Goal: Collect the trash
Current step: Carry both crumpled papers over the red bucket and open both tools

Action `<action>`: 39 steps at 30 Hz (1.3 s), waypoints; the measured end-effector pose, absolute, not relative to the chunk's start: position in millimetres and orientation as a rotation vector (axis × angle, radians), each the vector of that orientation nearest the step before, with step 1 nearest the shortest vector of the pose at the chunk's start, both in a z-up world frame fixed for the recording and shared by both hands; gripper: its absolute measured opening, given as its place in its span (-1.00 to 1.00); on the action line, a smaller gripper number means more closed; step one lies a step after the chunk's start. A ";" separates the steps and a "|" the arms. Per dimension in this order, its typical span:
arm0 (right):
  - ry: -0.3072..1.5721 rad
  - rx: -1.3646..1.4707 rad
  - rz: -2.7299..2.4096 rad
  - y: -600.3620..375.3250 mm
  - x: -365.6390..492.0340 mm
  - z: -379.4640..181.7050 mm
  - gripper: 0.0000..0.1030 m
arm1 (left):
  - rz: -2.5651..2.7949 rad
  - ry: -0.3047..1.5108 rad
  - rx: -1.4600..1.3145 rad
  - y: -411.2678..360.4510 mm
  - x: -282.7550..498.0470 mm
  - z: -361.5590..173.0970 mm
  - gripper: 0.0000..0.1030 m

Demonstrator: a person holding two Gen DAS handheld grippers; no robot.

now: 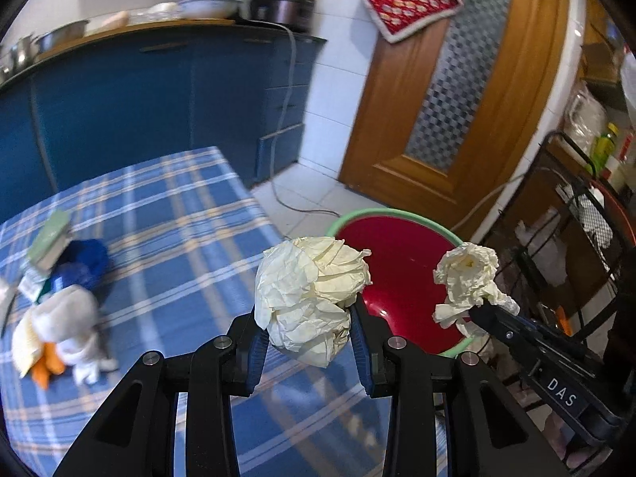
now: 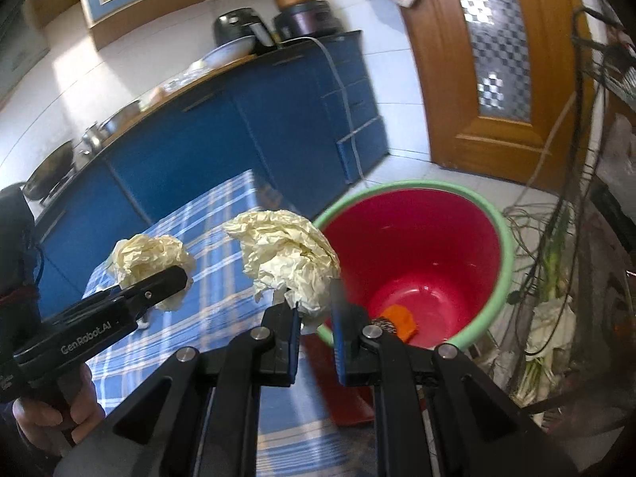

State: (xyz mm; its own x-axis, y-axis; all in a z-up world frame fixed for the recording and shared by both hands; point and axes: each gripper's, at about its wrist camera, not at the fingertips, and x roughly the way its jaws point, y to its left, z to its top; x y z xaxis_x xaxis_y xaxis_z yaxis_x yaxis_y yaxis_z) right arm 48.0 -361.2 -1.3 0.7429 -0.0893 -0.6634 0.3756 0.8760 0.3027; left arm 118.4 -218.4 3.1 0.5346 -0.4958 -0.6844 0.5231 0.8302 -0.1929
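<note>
You had a paper wad in each gripper, so the step in hand was the carry to the bin, with the drop yet to come. The left wad point(image 1: 310, 298), big, cream and heavily creased, sat clamped between the left gripper's point(image 1: 310, 342) blue pads, bulging well above the fingertips. The right wad point(image 2: 286, 262) was pinched by its lower edge in the right gripper point(image 2: 314, 318), most of it fanning out above and to the left of the fingers. The bin point(image 2: 497, 238), red inside with a green rim, lay just beyond the right fingertips; an orange scrap point(image 2: 397, 322) rested on its bottom. From the left fingers it stood ahead and to the right, past the table point(image 1: 179, 218) edge. Next, you would probably need both wads over the mouth before letting go. Other litter point(image 1: 59, 318) remained on the cloth, left of the left fingers.
</note>
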 end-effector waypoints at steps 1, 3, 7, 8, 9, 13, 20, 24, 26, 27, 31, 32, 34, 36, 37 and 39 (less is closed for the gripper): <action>0.691 0.441 -0.264 -361.2 48.0 -1.3 -0.69 | -0.618 0.806 0.045 -225.7 119.8 1.4 -0.27; 0.690 0.454 -0.299 -375.0 45.3 -6.1 -0.69 | -0.637 0.811 0.060 -237.9 121.0 -1.7 -0.27; 0.694 0.472 -0.337 -391.0 42.2 -12.7 -0.69 | -0.670 0.817 0.093 -261.6 122.8 -9.6 -0.27; 0.696 0.478 -0.346 -394.6 41.6 -14.7 -0.69 | -0.678 0.821 0.105 -268.7 123.9 -12.8 -0.27; 0.699 0.483 -0.353 -398.1 41.0 -16.8 -0.69 | -0.682 0.824 0.110 -273.2 124.6 -14.9 -0.27; 0.704 0.498 -0.370 -407.5 39.1 -22.6 -0.69 | -0.702 0.845 0.131 -291.3 130.4 -25.0 -0.26; 0.721 0.533 -0.396 -421.9 39.0 -36.5 -0.69 | -0.717 0.868 0.161 -312.6 138.9 -39.1 -0.20; 0.732 0.548 -0.403 -428.0 39.9 -44.5 -0.69 | -0.710 0.886 0.163 -318.3 143.1 -44.4 -0.03; 0.735 0.552 -0.404 -429.6 40.2 -46.6 -0.69 | -0.702 0.885 0.162 -318.2 143.2 -45.2 0.07; 0.737 0.553 -0.404 -430.7 40.3 -47.8 -0.69 | -0.700 0.884 0.161 -317.6 143.4 -45.2 0.07; 0.742 0.555 -0.404 -432.0 41.0 -50.4 -0.69 | -0.693 0.882 0.159 -316.9 143.9 -44.8 0.08; 0.743 0.555 -0.403 -432.1 41.4 -51.0 -0.69 | -0.692 0.882 0.159 -316.7 143.7 -44.5 0.08; 0.745 0.553 -0.403 -432.9 43.7 -52.1 -0.69 | -0.690 0.880 0.156 -315.7 143.2 -43.6 0.08; 0.746 0.548 -0.400 -434.4 46.7 -52.6 -0.68 | -0.687 0.877 0.152 -313.8 142.7 -42.2 0.08; 0.746 0.547 -0.398 -435.0 48.7 -52.5 -0.64 | -0.684 0.876 0.149 -312.5 142.3 -41.4 0.08; 0.743 0.547 -0.403 -436.7 50.8 -52.1 -0.61 | -0.681 0.875 0.144 -309.9 142.2 -40.1 0.08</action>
